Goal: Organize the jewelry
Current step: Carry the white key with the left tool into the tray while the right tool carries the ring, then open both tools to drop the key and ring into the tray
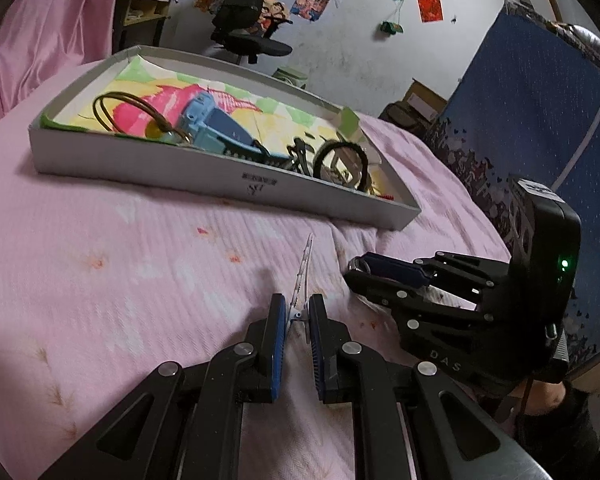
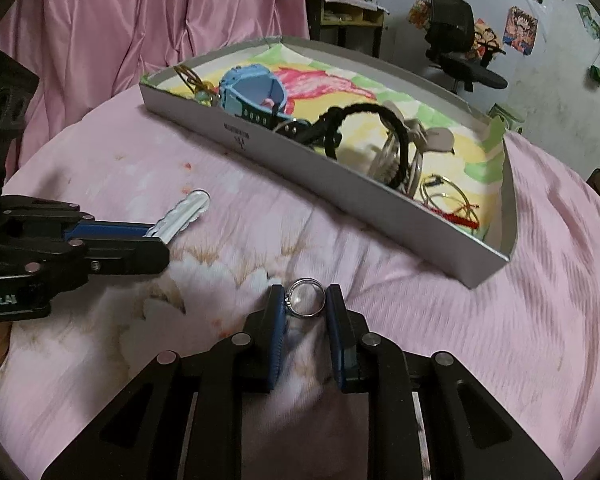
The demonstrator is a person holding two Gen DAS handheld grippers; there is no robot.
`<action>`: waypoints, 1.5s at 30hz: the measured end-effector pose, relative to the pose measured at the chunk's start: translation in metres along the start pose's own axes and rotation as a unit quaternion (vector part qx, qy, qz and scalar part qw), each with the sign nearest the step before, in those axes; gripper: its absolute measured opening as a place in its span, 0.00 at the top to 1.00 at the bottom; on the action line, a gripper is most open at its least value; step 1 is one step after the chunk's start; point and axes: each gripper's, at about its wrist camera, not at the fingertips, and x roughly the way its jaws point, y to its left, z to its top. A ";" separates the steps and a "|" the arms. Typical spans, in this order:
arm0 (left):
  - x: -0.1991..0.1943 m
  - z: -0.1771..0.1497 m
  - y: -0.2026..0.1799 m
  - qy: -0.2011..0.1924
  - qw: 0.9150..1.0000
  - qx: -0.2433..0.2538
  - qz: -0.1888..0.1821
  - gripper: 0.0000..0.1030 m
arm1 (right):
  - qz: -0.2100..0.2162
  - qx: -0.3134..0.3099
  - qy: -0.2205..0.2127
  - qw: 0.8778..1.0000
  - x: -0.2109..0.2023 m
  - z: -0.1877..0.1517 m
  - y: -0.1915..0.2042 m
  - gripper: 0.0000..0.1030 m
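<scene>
My left gripper [image 1: 297, 314] is shut on a silver hair clip [image 1: 303, 276] and holds it just above the pink bedspread; the clip also shows in the right wrist view [image 2: 182, 214]. My right gripper [image 2: 306, 300] is shut on a silver ring [image 2: 305, 297] close over the bedspread. Both are in front of a shallow grey box [image 1: 204, 172], also in the right wrist view [image 2: 380, 216]. The box holds a blue watch [image 2: 252, 92], a black hair tie [image 2: 364, 136], thin bangles [image 1: 120, 108] and other small pieces.
The pink bedspread [image 1: 100, 280] covers the whole work surface. Pink curtains [image 2: 140, 20] hang behind. A black office chair [image 1: 244, 16] and a desk stand by the wall. A blue panel [image 1: 540, 120] stands at the right.
</scene>
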 end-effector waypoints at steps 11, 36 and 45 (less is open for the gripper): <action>-0.019 0.031 -0.004 -0.076 0.996 0.022 0.033 0.89 | -0.008 -0.003 -0.091 0.996 -0.021 0.016 0.001 0.82; 0.030 0.087 0.009 -0.028 0.993 -0.009 0.117 0.88 | -0.012 0.089 -0.118 0.989 0.008 0.046 -0.034 0.82; 0.024 0.083 0.014 -0.043 0.994 -0.024 0.099 0.86 | -0.007 0.096 -0.110 0.989 0.010 0.046 -0.035 0.82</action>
